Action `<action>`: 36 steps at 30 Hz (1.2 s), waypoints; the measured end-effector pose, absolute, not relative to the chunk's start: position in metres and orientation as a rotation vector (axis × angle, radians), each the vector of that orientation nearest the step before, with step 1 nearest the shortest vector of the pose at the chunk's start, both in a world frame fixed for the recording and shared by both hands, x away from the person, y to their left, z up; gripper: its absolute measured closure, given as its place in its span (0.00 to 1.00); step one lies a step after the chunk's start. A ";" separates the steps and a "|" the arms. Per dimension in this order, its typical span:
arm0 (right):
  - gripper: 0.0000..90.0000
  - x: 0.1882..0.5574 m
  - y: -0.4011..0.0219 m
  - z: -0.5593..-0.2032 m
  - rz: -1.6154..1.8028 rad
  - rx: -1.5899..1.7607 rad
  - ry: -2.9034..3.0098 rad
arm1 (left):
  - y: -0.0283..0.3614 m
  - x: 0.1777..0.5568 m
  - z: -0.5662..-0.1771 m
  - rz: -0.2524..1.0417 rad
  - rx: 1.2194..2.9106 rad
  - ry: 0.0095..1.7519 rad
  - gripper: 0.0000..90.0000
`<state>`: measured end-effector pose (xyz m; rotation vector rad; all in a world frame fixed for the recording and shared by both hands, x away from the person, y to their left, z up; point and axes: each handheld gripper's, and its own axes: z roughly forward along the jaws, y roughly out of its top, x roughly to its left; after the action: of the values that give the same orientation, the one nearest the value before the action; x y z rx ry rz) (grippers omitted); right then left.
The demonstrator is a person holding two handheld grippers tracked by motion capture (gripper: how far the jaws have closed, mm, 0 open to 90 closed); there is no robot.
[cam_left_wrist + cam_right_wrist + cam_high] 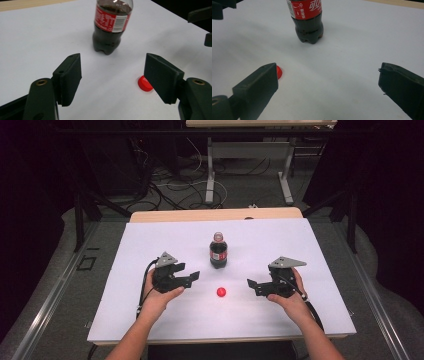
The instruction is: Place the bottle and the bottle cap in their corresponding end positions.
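A cola bottle (pixel 218 251) with a red label stands upright at the middle of the white sheet (pixel 150 320). A small red cap (pixel 221 292) lies flat on the sheet in front of it, apart from the bottle. My left gripper (pixel 189 278) is held left of the cap, open, with nothing between its jaws. My right gripper (pixel 253 285) is held right of the cap, open wide and empty. In the left gripper view the bottle (pixel 111 27) is ahead and the cap (pixel 144 83) sits beside one pad. In the right gripper view the cap (pixel 279 72) peeks from behind one jaw.
The white sheet covers most of the wooden table (pixel 215 214). Beyond the far edge are a floor with loose cables (pixel 170 185) and the legs of another table (pixel 210 175). Dark curtains stand on both sides.
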<state>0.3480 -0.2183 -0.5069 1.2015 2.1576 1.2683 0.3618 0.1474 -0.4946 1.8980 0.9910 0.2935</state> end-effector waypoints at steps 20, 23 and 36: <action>0.00 0.343 -0.272 -0.508 1.193 1.319 2.073 | 0.232 0.339 -0.498 0.405 1.818 1.208 0.01; 0.00 0.342 -0.284 -0.510 1.177 1.343 2.044 | 0.247 0.336 -0.504 0.415 1.788 1.250 0.01; 0.00 0.347 -0.313 -0.532 1.143 1.448 1.906 | 0.282 0.334 -0.533 0.461 1.688 1.365 0.01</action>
<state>0.3474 -0.3131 -0.5323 1.4482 1.9062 1.1427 0.3340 0.2825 -0.5327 1.6876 1.3654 0.4612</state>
